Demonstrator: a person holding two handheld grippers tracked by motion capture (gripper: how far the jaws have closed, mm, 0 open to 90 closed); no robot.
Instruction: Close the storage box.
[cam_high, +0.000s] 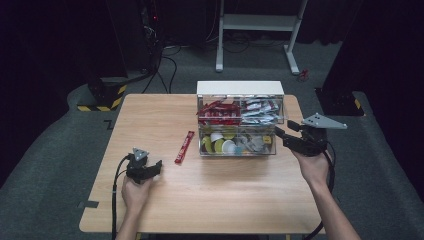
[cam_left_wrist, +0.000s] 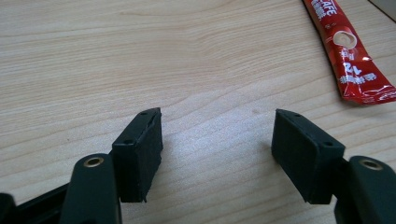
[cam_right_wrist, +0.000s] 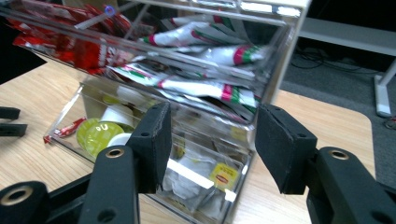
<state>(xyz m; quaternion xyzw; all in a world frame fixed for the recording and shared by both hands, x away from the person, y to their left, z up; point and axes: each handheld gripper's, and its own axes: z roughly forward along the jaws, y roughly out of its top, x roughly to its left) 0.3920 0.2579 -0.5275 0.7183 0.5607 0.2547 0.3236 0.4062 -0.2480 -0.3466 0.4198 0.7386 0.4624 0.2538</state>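
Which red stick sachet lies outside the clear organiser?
The lone red stick sachet flat on the table, left of the clear organiser; the other red sachets are packed in its upper-left compartment.

A clear two-tier organiser (cam_high: 240, 122) stands upright by the surface's far edge, sachets above, capsules and teabags below.

Grey carpet (cam_high: 60, 145); white desk frame (cam_high: 260, 22); dark room.

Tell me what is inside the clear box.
The clear box holds red packets and white packets above, small cups and tea bags below. Anything beneath those piles is covered.
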